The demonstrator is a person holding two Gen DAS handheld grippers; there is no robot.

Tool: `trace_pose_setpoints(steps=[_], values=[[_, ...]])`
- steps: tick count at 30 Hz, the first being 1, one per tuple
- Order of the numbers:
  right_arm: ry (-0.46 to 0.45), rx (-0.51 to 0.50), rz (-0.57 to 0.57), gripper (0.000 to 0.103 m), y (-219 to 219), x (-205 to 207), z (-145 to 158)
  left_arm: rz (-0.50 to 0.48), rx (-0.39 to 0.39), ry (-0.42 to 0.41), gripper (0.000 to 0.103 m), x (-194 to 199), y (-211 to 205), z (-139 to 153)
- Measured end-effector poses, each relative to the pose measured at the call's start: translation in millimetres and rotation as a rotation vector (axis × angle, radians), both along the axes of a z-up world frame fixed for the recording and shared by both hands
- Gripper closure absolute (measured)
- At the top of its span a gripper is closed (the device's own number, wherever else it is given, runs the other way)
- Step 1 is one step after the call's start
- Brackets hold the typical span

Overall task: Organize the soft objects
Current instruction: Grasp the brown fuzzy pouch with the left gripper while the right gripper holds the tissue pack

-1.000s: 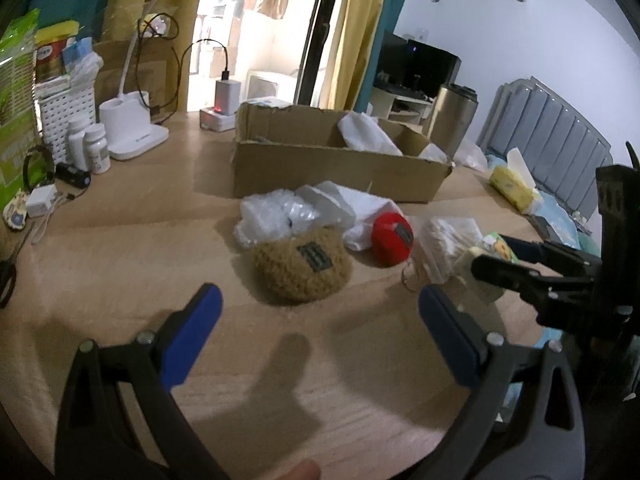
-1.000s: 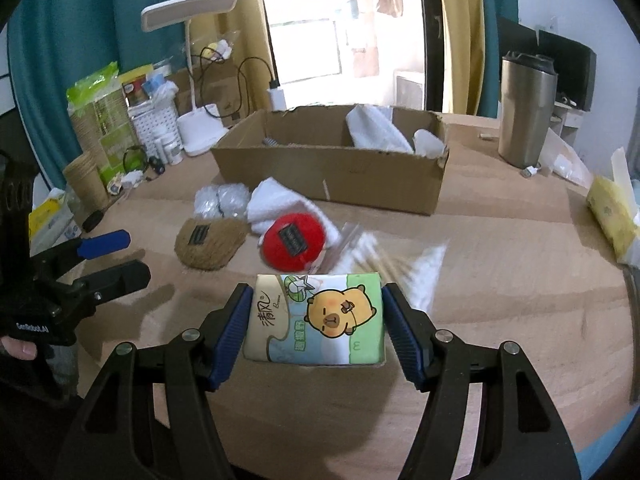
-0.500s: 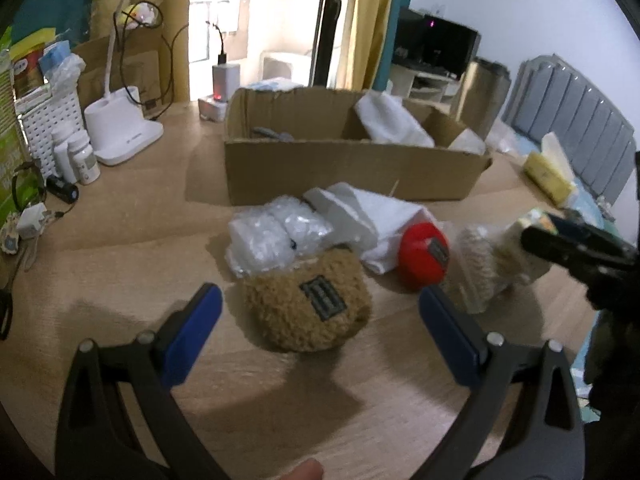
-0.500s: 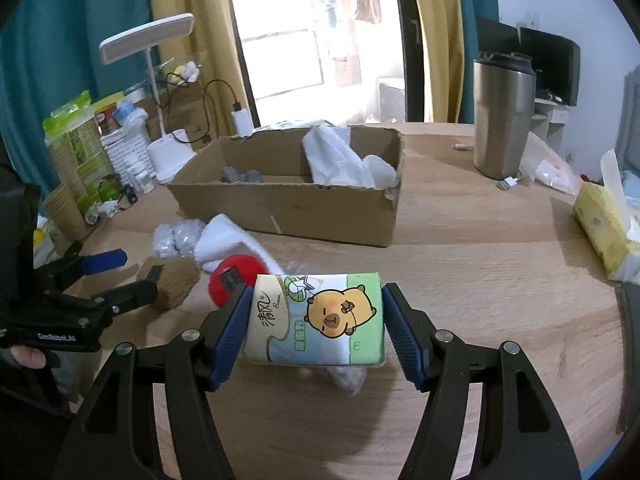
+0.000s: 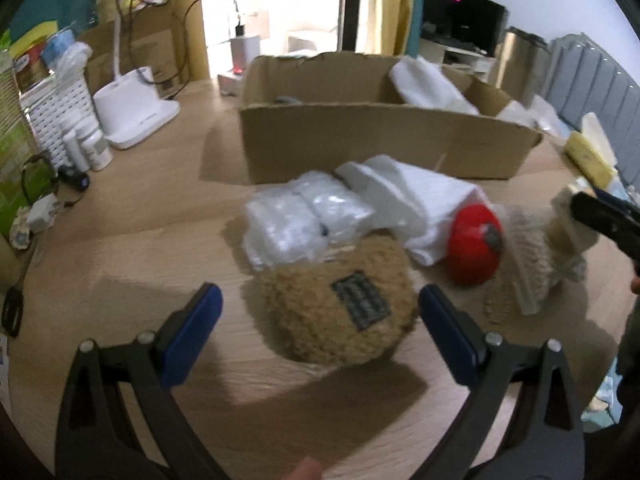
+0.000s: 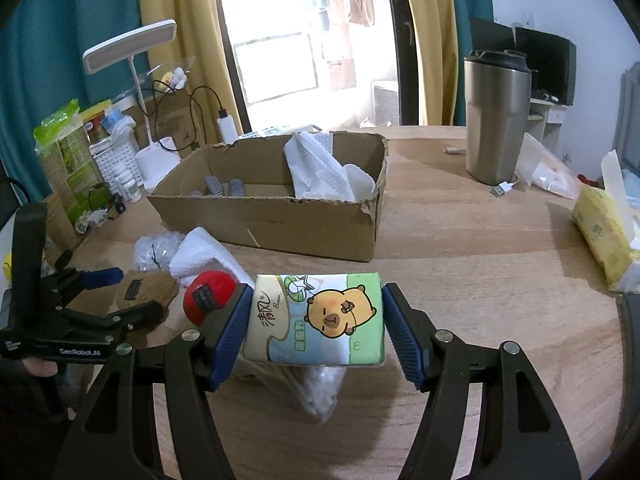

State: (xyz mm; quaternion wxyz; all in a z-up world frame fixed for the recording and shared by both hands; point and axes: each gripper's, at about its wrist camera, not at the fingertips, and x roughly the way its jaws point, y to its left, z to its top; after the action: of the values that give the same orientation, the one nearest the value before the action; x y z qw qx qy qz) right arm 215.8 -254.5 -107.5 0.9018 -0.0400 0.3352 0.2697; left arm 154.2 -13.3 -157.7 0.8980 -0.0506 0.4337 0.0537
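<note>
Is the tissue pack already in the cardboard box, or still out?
Out. The tissue pack sits clamped in the right claw, short of the cardboard box.

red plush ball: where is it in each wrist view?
Left wrist: red plush ball right of centre, right of the brown fuzzy pouch.
Right wrist: lower left, left of the held tissue pack.
Shared landmark: cardboard box behind it.
</note>
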Motion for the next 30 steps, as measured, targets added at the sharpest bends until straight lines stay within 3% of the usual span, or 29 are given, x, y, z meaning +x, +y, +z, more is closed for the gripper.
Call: trace_pose_setpoints(steps=[5,7,8,9,15,30], values=[[-0.004,-0.002,0.004,0.034,3.7,1.4,-0.2,-0.031,0.003,-0.002,0.004,0.3,-3.3,-0.1],[-0.006,-0.002,0.005,0.034,5.2,2.2,0.5,-0.045,0.003,-0.007,0.012,-0.3,-5.1,0.5],[-0.007,-0.003,0.005,0.034,5.8,2.6,1.2,-0.053,-0.002,0.005,0.026,0.5,-5.8,-1.4],[-0.009,-0.004,0.006,0.034,6.2,2.7,1.4,-0.056,0.002,0.008,0.03,0.6,-7.7,-2.2],[-0.02,-0.015,0.004,0.034,8.3,0.5,4.9,-0.085,-0.023,-0.007,0.041,-2.1,-7.9,-1.1],[-0.067,-0.046,0.018,0.034,23.9,-8.3,21.1,-0.134,-0.126,-0.177,0.043,-25.4,-0.2,37.0]])
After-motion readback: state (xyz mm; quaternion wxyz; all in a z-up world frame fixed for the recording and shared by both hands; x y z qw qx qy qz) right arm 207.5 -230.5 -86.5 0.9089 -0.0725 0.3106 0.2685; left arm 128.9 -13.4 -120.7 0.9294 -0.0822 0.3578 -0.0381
